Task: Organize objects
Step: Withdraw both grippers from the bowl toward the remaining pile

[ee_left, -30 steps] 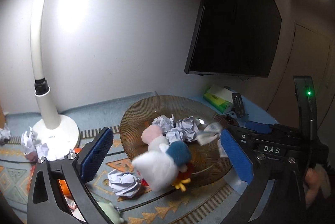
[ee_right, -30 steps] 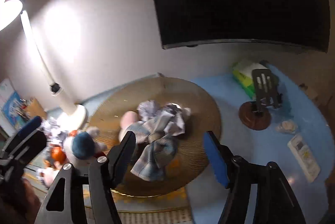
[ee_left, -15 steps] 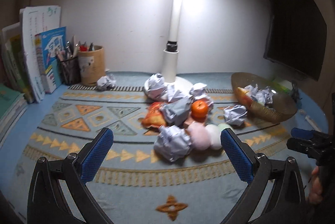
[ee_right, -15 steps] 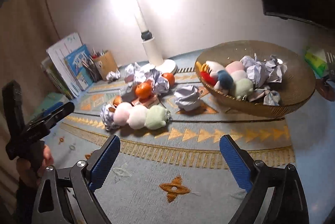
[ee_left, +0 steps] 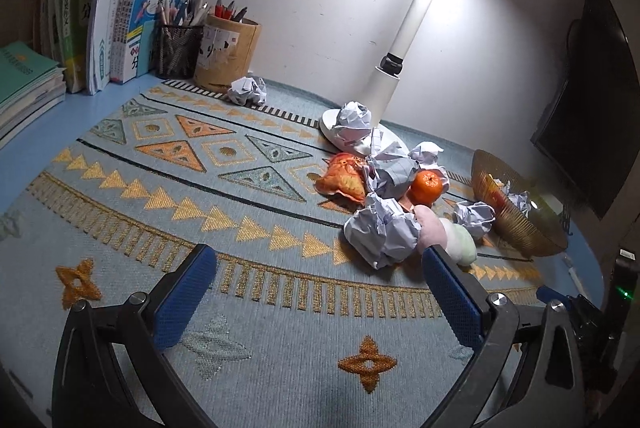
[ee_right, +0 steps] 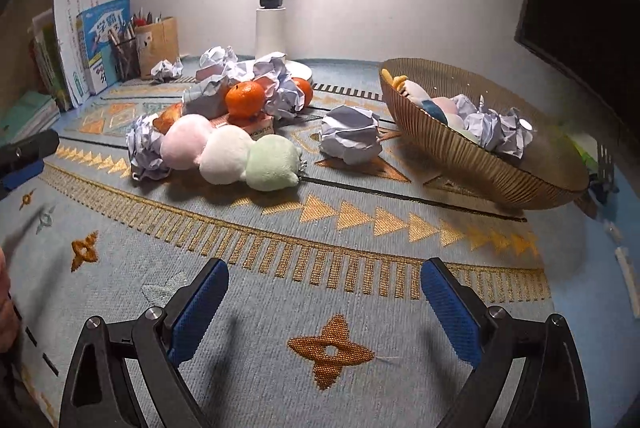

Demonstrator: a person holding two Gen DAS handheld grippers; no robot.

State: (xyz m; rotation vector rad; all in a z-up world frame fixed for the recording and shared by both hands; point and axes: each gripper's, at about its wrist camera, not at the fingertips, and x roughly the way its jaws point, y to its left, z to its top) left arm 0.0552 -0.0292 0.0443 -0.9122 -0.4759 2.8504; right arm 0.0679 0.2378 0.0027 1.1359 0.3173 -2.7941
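My left gripper (ee_left: 318,256) is open and empty, low over the patterned mat (ee_left: 200,187). Ahead and to its right lies a pile: crumpled paper balls (ee_left: 382,230), an orange (ee_left: 426,187), an orange snack bag (ee_left: 344,179) and a pink-white-green plush (ee_left: 460,242). My right gripper (ee_right: 324,266) is also open and empty over the mat. In its view the plush (ee_right: 228,155) lies ahead to the left and a paper ball (ee_right: 351,135) straight ahead. The golden bowl (ee_right: 460,147) at the right holds a plush toy and paper balls.
A white desk lamp (ee_left: 404,39) stands behind the pile. Pen holders (ee_left: 178,45) and upright books (ee_left: 120,7) fill the back left, with one paper ball (ee_left: 248,91) beside them. A dark screen (ee_right: 580,7) hangs on the wall right of the bowl.
Both grippers have swung away from above the bowl and sunk toward the near part of the mat. The right jaws have widened. The white-and-blue plush now lies in the bowl.
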